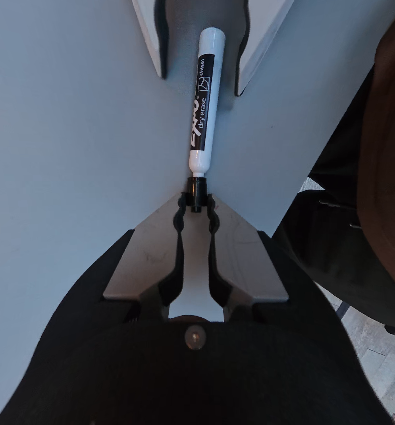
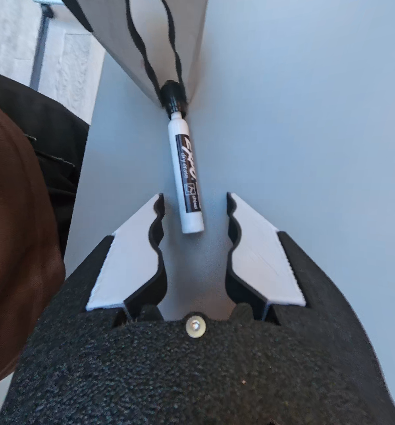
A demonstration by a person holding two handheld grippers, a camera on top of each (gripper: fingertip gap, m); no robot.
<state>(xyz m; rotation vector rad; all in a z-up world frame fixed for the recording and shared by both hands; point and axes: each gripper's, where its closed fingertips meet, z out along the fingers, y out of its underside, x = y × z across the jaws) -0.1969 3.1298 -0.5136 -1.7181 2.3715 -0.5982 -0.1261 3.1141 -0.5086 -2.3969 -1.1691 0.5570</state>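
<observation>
Marker [image 1: 202, 110] tip hidden by its black cap [image 1: 194, 195]. Left gripper [image 1: 195, 200] clamps the cap; right gripper [image 2: 195, 207] spread wide, straddling the barrel end without contact.

One marker [image 1: 202, 108], two tools, one grey table [image 1: 77, 138], one person [image 2: 14, 184]

Partly seen: marker [image 1: 203, 110] cap end, covered on both sides by the left gripper [image 1: 195, 202] jaws; right gripper [image 1: 201, 34] and tabletop [image 1: 77, 138], cut off by the frame edge; person's brown garment [image 2: 14, 195], cropped and blurred.
</observation>
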